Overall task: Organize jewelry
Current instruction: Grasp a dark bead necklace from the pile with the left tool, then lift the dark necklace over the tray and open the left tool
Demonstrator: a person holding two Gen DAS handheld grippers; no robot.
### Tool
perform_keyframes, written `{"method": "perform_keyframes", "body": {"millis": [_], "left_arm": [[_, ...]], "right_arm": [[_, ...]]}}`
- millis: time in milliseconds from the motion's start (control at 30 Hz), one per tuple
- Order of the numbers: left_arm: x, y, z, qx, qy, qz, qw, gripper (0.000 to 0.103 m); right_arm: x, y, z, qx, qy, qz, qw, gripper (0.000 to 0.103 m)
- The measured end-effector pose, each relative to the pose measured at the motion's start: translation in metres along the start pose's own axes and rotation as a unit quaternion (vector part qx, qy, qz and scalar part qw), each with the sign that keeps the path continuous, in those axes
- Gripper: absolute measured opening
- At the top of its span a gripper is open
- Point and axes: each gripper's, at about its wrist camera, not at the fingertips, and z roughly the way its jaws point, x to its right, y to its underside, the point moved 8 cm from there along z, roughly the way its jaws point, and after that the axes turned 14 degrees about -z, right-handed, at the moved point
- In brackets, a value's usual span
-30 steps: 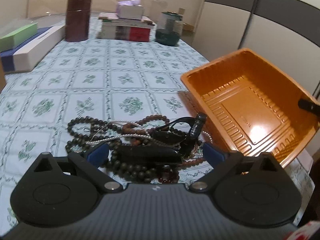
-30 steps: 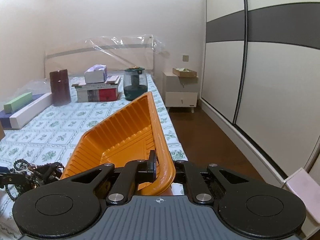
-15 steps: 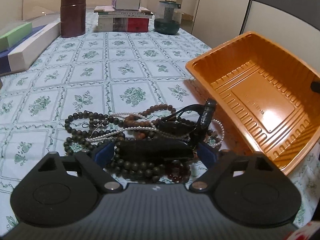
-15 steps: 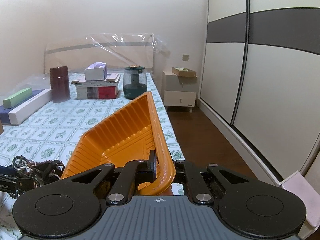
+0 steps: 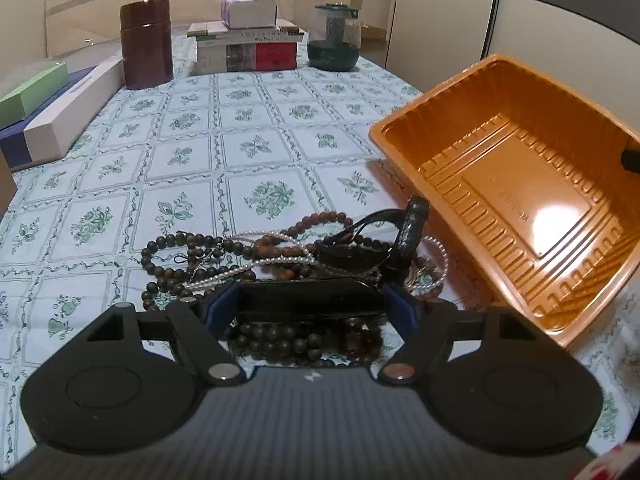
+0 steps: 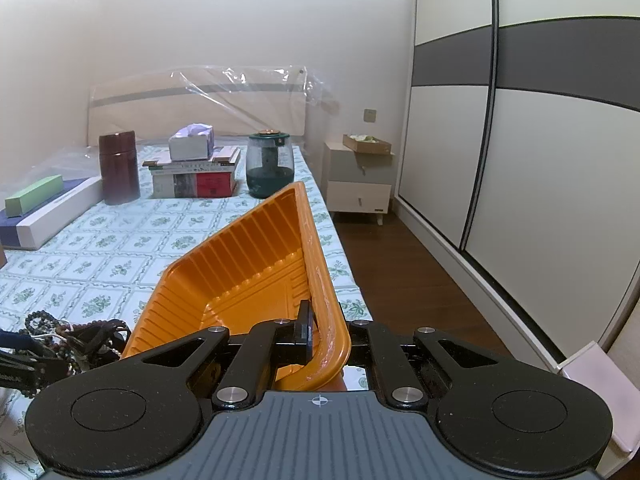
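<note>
A tangle of bead necklaces, pearls and black straps lies on the flowered tablecloth. My left gripper hangs low over its near side. Its jaws are closing, and a black oblong piece lies between the blue pads, which stand right at its two ends. My right gripper is shut on the near rim of the orange plastic tray. The tray is empty and tilted up on its right side, just right of the pile. The pile also shows at the lower left of the right wrist view.
At the far end stand a brown canister, a book stack with a tissue box and a green glass jar. Long flat boxes line the left side. The surface's right edge drops to the floor beside a wardrobe.
The left gripper's jaws have narrowed from well outside the black oblong piece to right at its ends. The right gripper and the tray have not moved.
</note>
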Motion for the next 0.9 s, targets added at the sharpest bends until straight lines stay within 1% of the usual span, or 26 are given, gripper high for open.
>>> {"method": "perform_keyframes", "body": {"millis": [200,400,533,667,900], "left_arm": [[0.018,-0.009,-0.024,0.009,0.037,-0.010,0.9992,0.075],[0.056,-0.011,-0.037,0.001,0.090,-0.012,0.9959,0.075],[0.085,-0.006,-0.034,-0.012,0.122,-0.005,0.9924,0.075],[0.109,0.001,-0.026,-0.023,0.146,0.006,0.9890,0.075],[0.128,0.008,-0.013,-0.040,0.169,0.017,0.9846,0.075]], "right_arm": [[-0.005,0.000,-0.006,0.004,-0.004,-0.008,1.000,0.007],[-0.003,0.005,-0.014,0.003,-0.003,-0.007,1.000,0.007],[-0.002,0.006,-0.017,0.003,-0.004,-0.004,1.000,0.007],[-0.001,0.007,-0.018,0.004,-0.007,-0.001,1.000,0.007],[0.001,0.008,-0.017,0.003,-0.008,0.007,1.000,0.007]]}}
